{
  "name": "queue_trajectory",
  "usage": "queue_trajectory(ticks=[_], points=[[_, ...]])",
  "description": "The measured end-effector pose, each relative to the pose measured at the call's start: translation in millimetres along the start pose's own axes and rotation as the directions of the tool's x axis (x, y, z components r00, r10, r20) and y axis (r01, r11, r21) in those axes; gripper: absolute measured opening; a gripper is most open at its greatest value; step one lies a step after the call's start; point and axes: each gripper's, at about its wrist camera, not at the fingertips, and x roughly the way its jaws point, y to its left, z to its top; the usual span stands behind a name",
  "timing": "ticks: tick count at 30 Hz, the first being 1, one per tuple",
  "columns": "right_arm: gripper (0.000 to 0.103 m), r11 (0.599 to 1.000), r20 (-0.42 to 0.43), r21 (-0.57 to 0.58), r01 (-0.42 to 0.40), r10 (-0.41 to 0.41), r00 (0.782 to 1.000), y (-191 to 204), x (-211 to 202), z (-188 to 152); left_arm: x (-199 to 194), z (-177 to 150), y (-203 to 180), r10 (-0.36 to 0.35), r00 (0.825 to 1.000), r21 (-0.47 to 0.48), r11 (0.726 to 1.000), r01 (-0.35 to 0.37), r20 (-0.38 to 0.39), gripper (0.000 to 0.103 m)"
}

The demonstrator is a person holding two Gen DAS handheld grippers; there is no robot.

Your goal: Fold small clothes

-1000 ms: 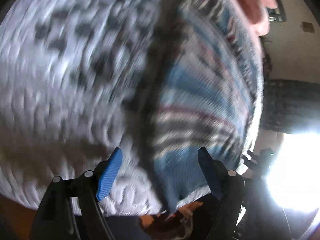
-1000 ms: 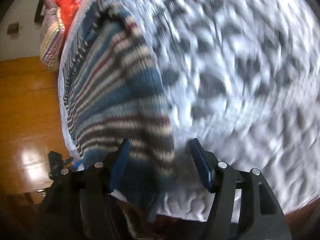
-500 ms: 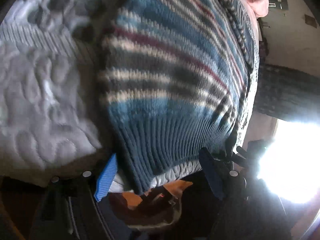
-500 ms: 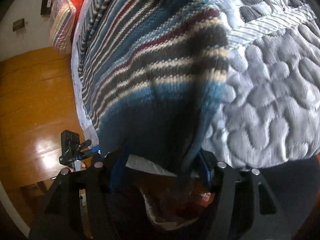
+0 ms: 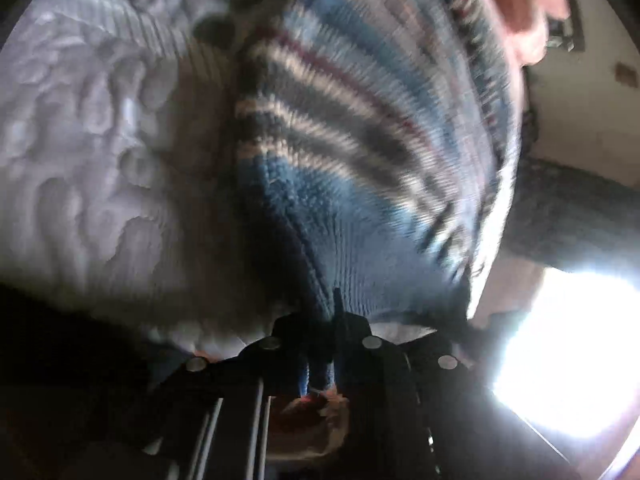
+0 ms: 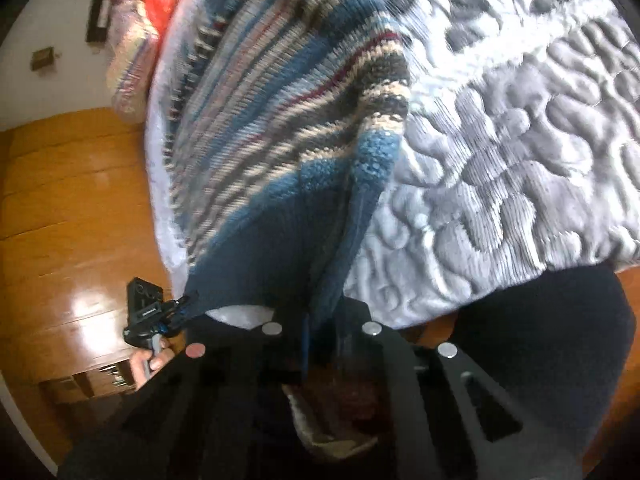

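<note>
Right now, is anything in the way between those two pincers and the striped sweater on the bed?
Nothing visible is. Both are already clamped on the striped sweater: the left gripper and the right gripper each pinch its blue ribbed hem. The rest of it lies on the grey quilt.

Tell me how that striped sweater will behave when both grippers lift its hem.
Probably floppy: the sweater already creases where the right gripper pinches it. Its chunky knit looks fairly heavy, so it may sag and stretch between the right and left gripper. The ribbed hem likely won't slip.
</note>
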Motion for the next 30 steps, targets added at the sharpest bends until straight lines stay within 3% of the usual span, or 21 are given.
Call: queue_trajectory(ticks=[6,14,23,30], points=[[0.006,0.99,0.065,-0.042,-0.131,0.134,0.989,29,-40,-1,-54,-10,-23,-0.118,0.987,0.039,0.993,0.114,0.111,0.008],[0.006,0.967,0.126,-0.112,-0.229,0.243,0.962,79,-81,35,-94,13,-86,-0.189,0.965,0.127,0.978,0.167,0.183,0.008],[0.006,0.963,0.157,-0.142,-0.23,0.251,0.955,123,-88,124,-108,87,-143,-0.193,0.958,0.17,0.973,0.159,0.212,0.008],[0.006,0.978,0.143,-0.098,-0.183,0.196,0.97,130,-53,205,-76,168,-149,-0.144,0.972,0.11,0.986,0.125,0.184,0.008]])
